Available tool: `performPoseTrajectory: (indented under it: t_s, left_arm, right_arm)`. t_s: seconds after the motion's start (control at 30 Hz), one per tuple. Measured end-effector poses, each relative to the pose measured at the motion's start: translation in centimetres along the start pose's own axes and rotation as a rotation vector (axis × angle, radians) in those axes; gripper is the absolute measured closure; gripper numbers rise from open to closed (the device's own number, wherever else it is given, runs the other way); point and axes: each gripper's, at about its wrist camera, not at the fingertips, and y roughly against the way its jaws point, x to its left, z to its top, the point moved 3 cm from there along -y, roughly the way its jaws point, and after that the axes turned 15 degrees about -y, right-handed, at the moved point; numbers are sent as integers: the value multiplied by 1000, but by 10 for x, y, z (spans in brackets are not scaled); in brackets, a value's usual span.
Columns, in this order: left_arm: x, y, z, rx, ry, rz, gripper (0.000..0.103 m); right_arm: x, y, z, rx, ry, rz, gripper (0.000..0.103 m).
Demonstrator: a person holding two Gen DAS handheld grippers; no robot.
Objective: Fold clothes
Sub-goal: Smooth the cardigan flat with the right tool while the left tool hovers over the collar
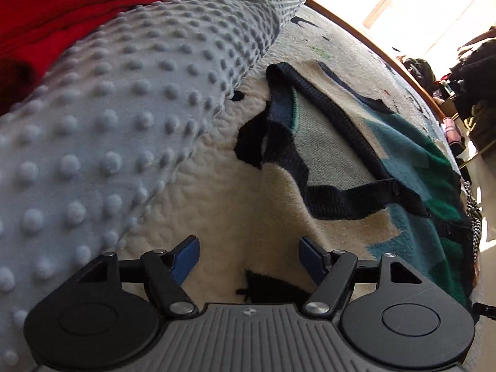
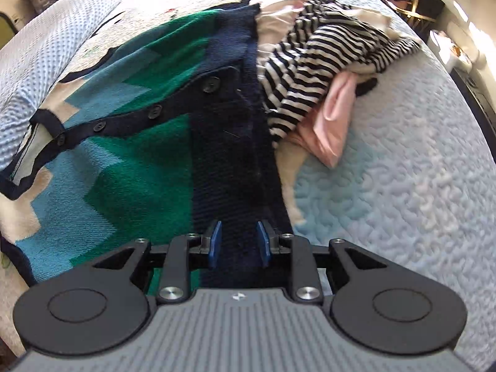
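Observation:
A knit cardigan (image 2: 130,167) with cream, light blue, green and navy blocks and a dark button band lies spread on the bed. Its cream shoulder and dark collar (image 1: 341,142) show in the left wrist view. My left gripper (image 1: 248,254) is open, low over the cream shoulder part, with nothing between its blue pads. My right gripper (image 2: 238,241) is open over the cardigan's navy hem band (image 2: 235,161), its pads either side of the fabric and not clamped on it.
A dotted pale-blue pillow (image 1: 102,142) with a red garment (image 1: 62,15) on it lies left of the cardigan. A pile with a striped top (image 2: 319,62) and a pink garment (image 2: 334,117) lies right of it. The quilted bedspread (image 2: 403,186) extends right.

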Motion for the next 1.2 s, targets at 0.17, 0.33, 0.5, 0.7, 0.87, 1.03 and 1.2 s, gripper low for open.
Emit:
performPoseTrajectory:
  t_s: [0.17,0.33,0.5,0.7,0.87,1.03,1.2]
  left_arm:
    - [-37,-23,21,52,-176,-65,83]
    - [-41,4,32,26,-217,36,86]
    - [-24,7,20,88,-136,69,75]
    - [-23,5,18,64,-98,81,44]
    - [-18,13,9,83,-63,67,37]
    - [-12,25,1,76,-43,104,32]
    - [-15,19,-1,89,-36,114,32]
  right_arm:
    - [-14,-2,-2,9,-77,44,63]
    - [-6,-2,-1,4,-30,57,65]
    - [-10,-10,3,20,-16,74,64]
    - [10,-15,5,17,113,100,65]
    - [9,-35,10,62,90,94,84]
    - [-3,-14,23,9,-23,101,99]
    - [-17,-18,13,58,-41,11,100]
